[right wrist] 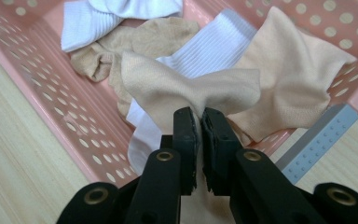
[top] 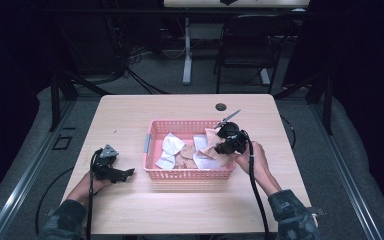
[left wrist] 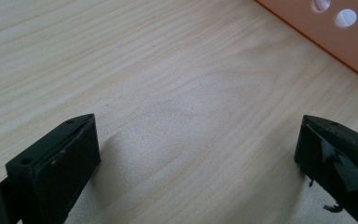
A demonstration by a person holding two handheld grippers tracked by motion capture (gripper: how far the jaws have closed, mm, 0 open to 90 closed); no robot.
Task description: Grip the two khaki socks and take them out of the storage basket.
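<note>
Right gripper view: right tongs [right wrist: 200, 122] pinched tight on a beige sock [right wrist: 186, 91], fabric bunched between the pads, sock's free ends flaring out to both sides. Sock sits above the pink basket [right wrist: 70, 116], near its right end, w/ white socks [right wrist: 214, 46] and more beige ones beneath it.

High view now: basket [top: 152, 135] at mid-table, right tongs [top: 219, 148] working over its right end. Left tongs [top: 127, 172] parked on the table [top: 130, 110] just off the basket's left front corner, spread wide, nothing between them. Left gripper view confirms it, bare wood between the pads, basket wall [left wrist: 326, 32] at top right.

Step in hand looks like pulling one sock out of the pile. To do it well, I'd say: lift straight up, slow, so the free ends drag clear of the neighbours and don't hook a white one along. Grip's on a small bunch of cloth, not the whole sock, so no jerking or it could slip. Clear the rim before swinging sideways, else the basket may shift; left tongs are close enough to steady it.
</note>
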